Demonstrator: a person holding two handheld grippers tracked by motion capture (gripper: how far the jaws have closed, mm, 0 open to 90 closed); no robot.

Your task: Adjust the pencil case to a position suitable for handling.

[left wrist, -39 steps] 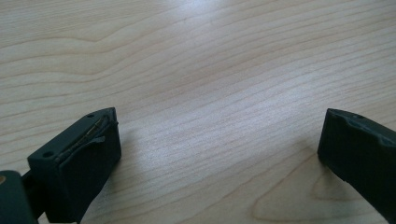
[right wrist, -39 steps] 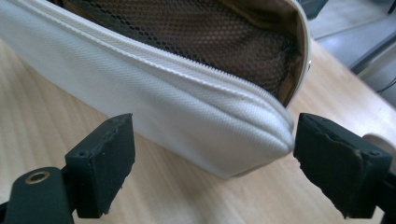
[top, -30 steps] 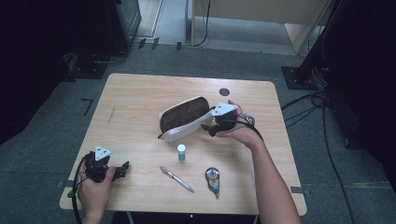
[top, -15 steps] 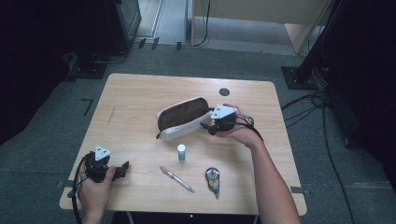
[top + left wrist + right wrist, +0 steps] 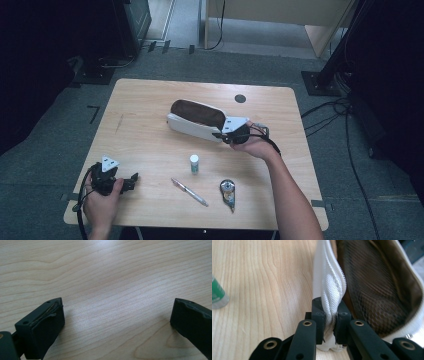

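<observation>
Your left gripper (image 5: 131, 181) rests at the near left of the table (image 5: 150, 100), jaws spread wide over bare wood. Pen (image 5: 189, 191), tape dispenser (image 5: 228, 193) and small bottle (image 5: 194, 163) lie mid-near. Farther right, your right gripper (image 5: 220, 135) pinches the white pouch (image 5: 192, 127) edge, mid-table.

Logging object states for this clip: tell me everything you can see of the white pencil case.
The white pencil case is a long, soft fabric pouch lying on the wooden table near its middle. It gapes open, showing a brown lining with a dark mesh pocket. Its white woven rim, edged by a zip, is pinched between the jaws of the right gripper at the end nearest that hand.
</observation>
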